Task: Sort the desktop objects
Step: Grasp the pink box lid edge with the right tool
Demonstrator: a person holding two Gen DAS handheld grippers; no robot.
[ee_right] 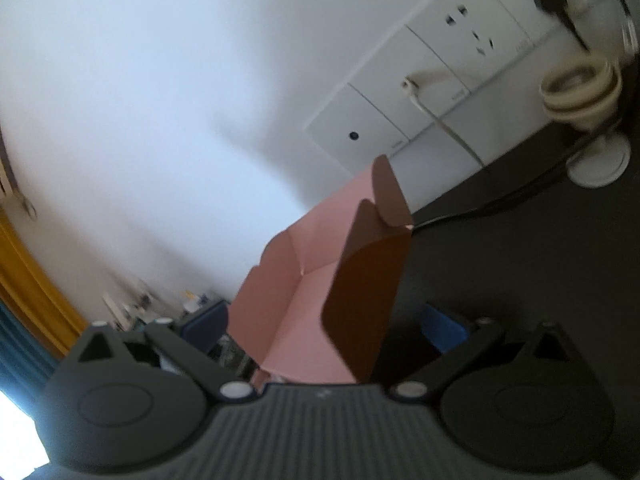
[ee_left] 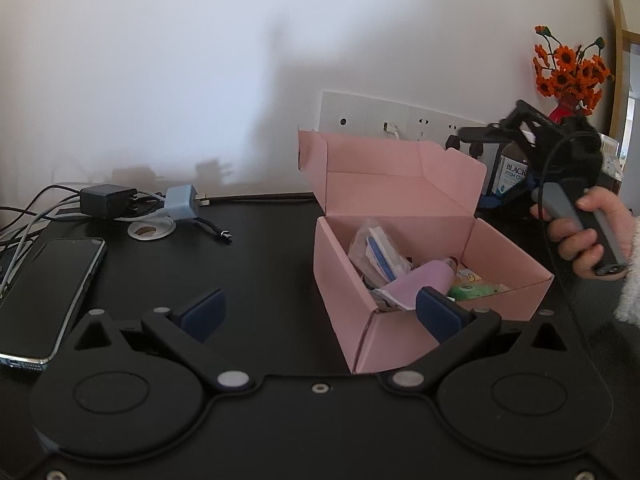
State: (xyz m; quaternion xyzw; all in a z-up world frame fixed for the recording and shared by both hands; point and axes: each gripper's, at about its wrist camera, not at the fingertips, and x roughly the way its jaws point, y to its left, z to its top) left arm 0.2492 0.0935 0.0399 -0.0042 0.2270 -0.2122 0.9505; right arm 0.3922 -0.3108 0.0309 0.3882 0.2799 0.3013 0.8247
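An open pink cardboard box stands on the black desk with its lid raised. Inside lie a lilac bottle, a clear packet and a green item. My left gripper is open just in front of the box's near left corner, with nothing between its fingers. A hand holds my right gripper to the right of the box, up by the lid. In the right wrist view my right gripper is open, and the pink lid rises between the spread fingers without touching them.
A dark phone lies at the left. Behind it are a black charger, a blue-grey plug, tangled cables and a desk grommet. Wall sockets, a fish oil bottle and orange flowers are at the back right.
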